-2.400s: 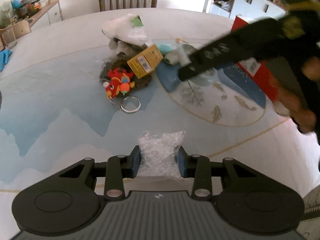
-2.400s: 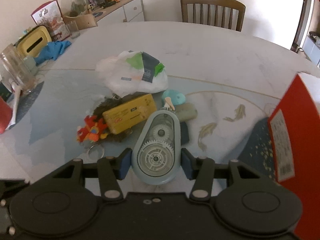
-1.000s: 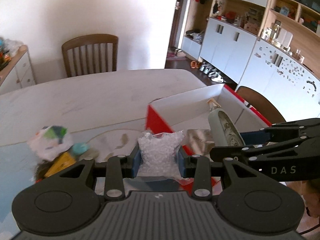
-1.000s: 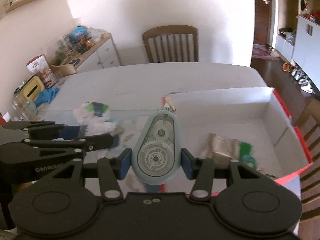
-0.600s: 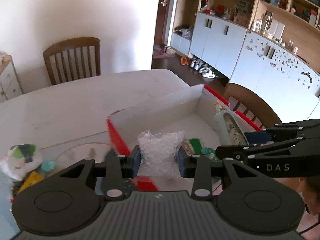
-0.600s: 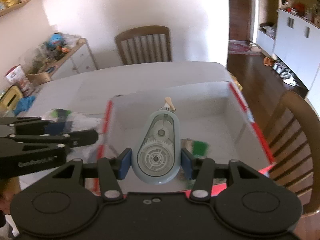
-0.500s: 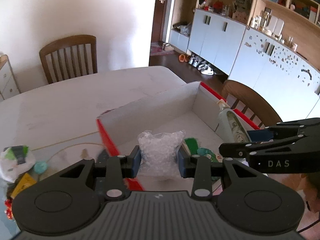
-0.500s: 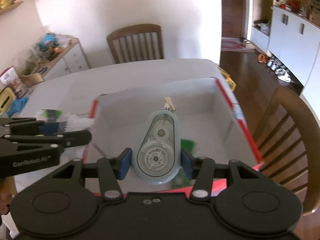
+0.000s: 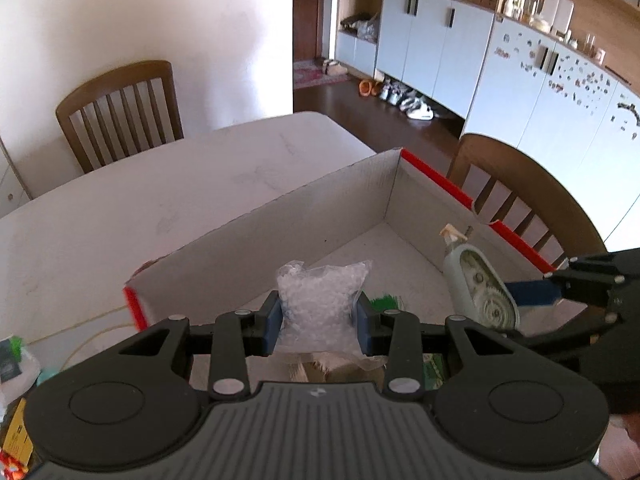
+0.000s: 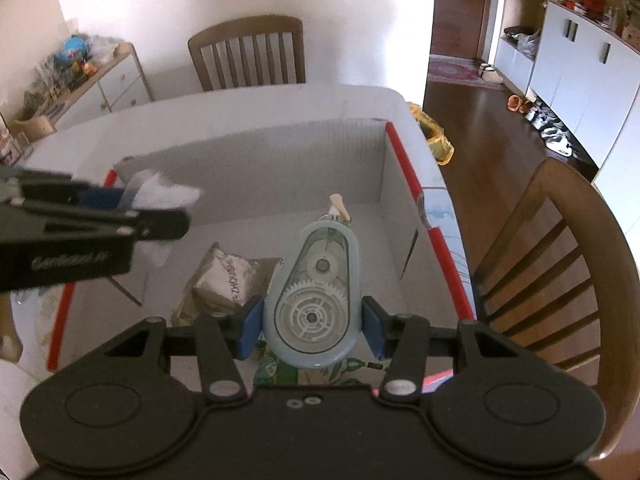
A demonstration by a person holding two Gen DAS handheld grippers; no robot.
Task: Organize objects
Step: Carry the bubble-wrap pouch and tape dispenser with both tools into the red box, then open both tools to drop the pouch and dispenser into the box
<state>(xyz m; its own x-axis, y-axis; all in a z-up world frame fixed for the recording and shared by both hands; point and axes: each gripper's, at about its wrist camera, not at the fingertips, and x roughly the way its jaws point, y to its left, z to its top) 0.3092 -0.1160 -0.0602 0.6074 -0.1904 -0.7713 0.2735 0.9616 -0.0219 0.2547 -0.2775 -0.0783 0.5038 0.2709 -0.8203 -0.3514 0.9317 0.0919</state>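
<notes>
My left gripper (image 9: 318, 320) is shut on a small clear bag of white beads (image 9: 320, 300), held above the open cardboard box (image 9: 312, 216) with red outer sides. My right gripper (image 10: 312, 322) is shut on a pale blue correction tape dispenser (image 10: 314, 292) with visible gears, also over the box. In the left wrist view the dispenser (image 9: 478, 284) and the right gripper (image 9: 532, 292) show at the right. In the right wrist view the left gripper (image 10: 132, 200) with the bag (image 10: 164, 194) reaches in from the left. Inside the box lie a silver foil packet (image 10: 224, 280) and a green-patterned packet (image 10: 288, 370).
The box stands at the right end of a white table (image 9: 140, 200). Wooden chairs stand at the far side (image 10: 248, 54) and by the box's right side (image 10: 560, 264). Leftover items, a white plastic bag (image 9: 16, 360) and a yellow box (image 9: 16, 430), lie at the left.
Both grippers have carried their objects from beside the box to over its inside and sunk a little. The box now fills more of both views. Neither grip has changed.
</notes>
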